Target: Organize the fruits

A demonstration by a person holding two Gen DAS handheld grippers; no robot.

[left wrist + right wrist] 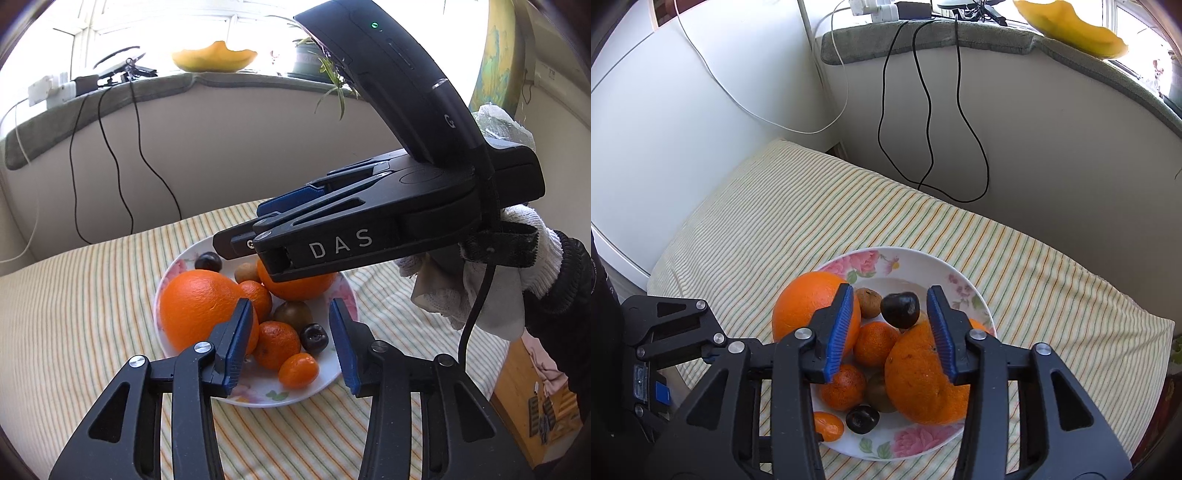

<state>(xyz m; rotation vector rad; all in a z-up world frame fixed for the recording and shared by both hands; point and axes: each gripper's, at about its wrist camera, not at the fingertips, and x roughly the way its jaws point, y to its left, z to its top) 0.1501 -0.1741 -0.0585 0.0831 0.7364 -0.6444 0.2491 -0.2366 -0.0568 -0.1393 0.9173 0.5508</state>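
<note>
A white floral plate (334, 373) (964, 280) on a striped cloth holds two large oranges (195, 306) (919, 380), several small tangerines (277, 343) (877, 341), dark round fruits (313, 338) (900, 309), a brown-green kiwi (293, 312) and a small brown fruit (868, 302). My left gripper (291, 345) is open and empty, low over the plate's near side. My right gripper (891, 332) is open and empty just above the fruit pile; in the left wrist view it (236, 243) reaches over the plate from the right.
The striped cloth (768, 221) covers the table. A white wall with hanging black cables (923, 110) stands behind it. A sill above holds a yellow bowl (214, 57), a power strip and a plant. A wooden floor shows at the right.
</note>
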